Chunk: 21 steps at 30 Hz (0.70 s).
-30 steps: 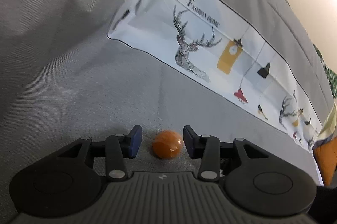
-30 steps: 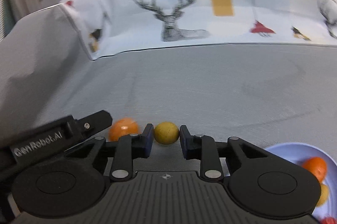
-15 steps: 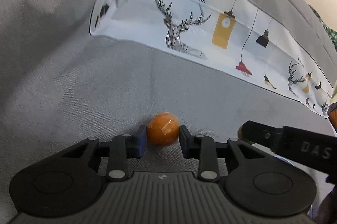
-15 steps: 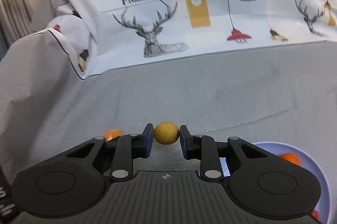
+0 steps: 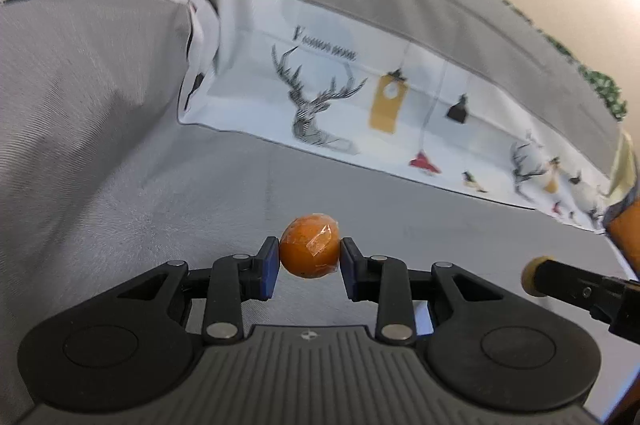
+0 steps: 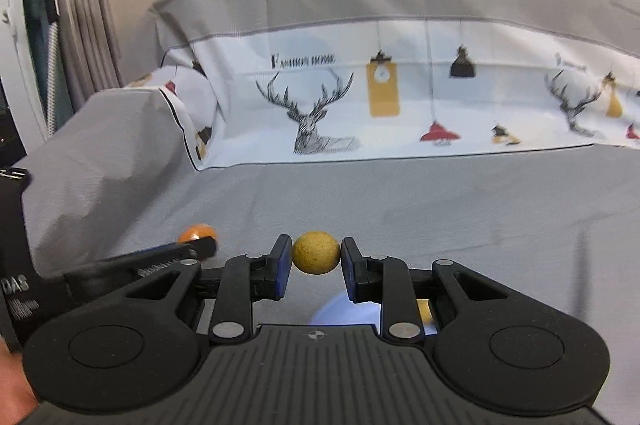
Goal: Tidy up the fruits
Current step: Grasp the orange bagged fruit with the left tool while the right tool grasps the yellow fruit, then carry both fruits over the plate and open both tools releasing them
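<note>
Two grippers are up over a sofa (image 6: pixel 440 209) draped in a grey cover, and each has a small round fruit pinched at its fingertips. Behind them runs the sofa's back, where a white printed band (image 6: pixel 400 97) shows sketched stags, hanging lamps and little birds, with the words "Fashion home" over the nearest stag. At the far left a bundle of grey curtain (image 6: pixel 86 25) hangs by the wall.

Next in size are the tools themselves. The left gripper (image 5: pixel 309 258) is closed on an orange fruit (image 5: pixel 310 245) in shiny clear wrap; the blue pads press its two sides, and the fruit sits right at the tips, clear of the grey cover below. The right gripper (image 6: pixel 316 257) is clamped the same way on a dull yellow ball-shaped fruit (image 6: pixel 316 252), smaller than the orange one, held squarely between its pads and likewise off the fabric. From the right wrist view, the left tool reaches in from the left edge with the orange fruit showing just past its tip; the two fruits are near each other but apart.

Under the right gripper, a pale blue dish (image 6: pixel 344 309) shows through the gaps in the linkage, blurred, with a bit of something yellow (image 6: pixel 423 309) in it.
</note>
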Each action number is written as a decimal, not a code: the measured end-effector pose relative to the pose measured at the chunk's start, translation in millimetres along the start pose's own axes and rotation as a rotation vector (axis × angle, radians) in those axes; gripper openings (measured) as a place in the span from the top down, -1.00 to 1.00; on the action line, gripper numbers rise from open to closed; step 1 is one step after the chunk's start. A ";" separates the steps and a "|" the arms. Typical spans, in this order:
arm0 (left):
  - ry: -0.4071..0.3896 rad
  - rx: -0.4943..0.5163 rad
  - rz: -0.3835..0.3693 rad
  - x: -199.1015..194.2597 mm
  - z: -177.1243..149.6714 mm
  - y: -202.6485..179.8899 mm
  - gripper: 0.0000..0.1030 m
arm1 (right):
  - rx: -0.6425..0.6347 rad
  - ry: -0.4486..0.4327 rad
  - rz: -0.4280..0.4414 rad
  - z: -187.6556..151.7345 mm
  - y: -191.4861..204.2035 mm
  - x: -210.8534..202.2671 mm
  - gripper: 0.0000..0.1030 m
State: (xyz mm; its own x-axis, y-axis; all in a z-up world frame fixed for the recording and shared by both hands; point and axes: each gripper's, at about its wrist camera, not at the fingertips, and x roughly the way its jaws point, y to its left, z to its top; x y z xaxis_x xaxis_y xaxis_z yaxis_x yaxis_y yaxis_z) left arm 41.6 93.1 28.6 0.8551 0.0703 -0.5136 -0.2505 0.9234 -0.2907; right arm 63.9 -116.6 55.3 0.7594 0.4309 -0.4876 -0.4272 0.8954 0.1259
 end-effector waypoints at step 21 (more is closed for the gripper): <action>0.089 0.149 -0.131 -67.7 -51.5 -70.0 0.30 | 0.117 -0.002 -0.043 -58.4 -81.1 -67.6 0.46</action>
State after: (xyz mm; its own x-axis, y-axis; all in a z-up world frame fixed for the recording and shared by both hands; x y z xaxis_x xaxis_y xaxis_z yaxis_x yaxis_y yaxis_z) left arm -22.2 4.2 42.2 0.8309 -0.0812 -0.5505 -0.0647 0.9685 -0.2406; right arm 18.5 -225.0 27.6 0.7765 0.3922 -0.4932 -0.3344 0.9198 0.2051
